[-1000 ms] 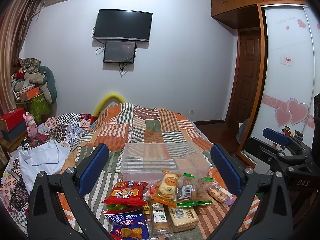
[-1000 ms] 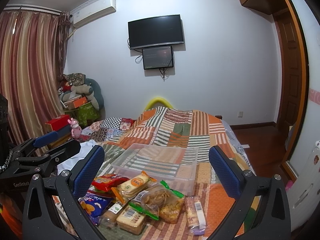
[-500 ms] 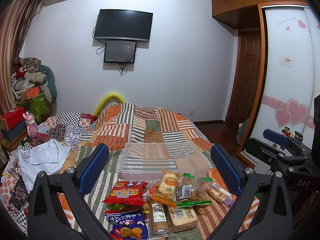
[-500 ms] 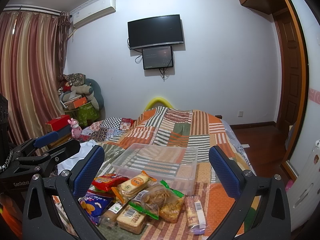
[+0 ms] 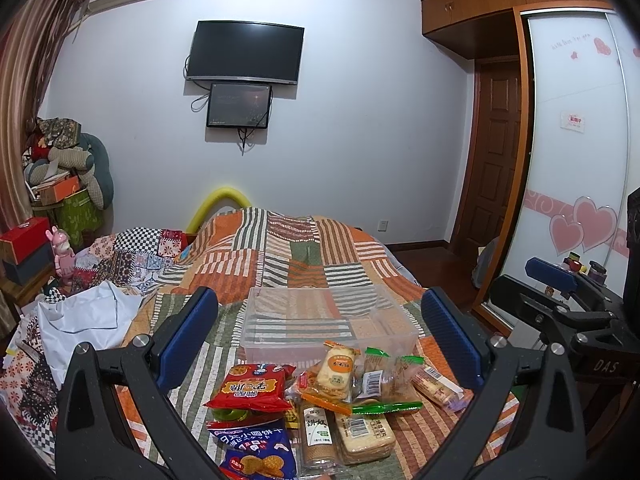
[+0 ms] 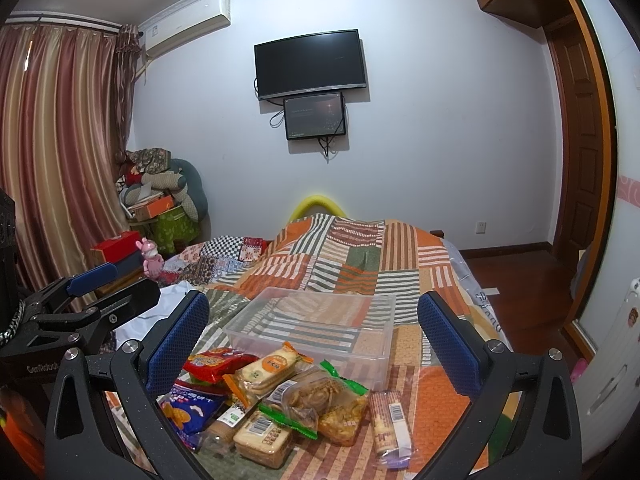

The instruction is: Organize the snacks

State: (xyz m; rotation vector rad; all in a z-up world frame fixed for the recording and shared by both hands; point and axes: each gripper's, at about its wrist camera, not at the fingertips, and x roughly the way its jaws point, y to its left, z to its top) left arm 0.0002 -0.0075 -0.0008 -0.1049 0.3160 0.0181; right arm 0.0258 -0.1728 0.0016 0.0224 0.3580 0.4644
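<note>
A pile of snack packets lies on the patchwork bed: a red packet (image 5: 251,390), a blue packet (image 5: 256,450), an orange-labelled cracker pack (image 5: 336,366) and a clear bag with green trim (image 6: 320,398). An empty clear plastic box (image 5: 320,320) stands just behind them; it also shows in the right wrist view (image 6: 316,326). My left gripper (image 5: 320,336) is open and empty, held above the pile. My right gripper (image 6: 314,338) is open and empty too, to the right of the left one.
White cloth (image 5: 86,320) and patterned fabrics lie on the bed's left side. A wardrobe with heart stickers (image 5: 580,200) and a wooden door (image 5: 494,152) stand to the right. A cluttered shelf (image 6: 156,204) and curtains are at the left. A TV (image 5: 246,52) hangs on the far wall.
</note>
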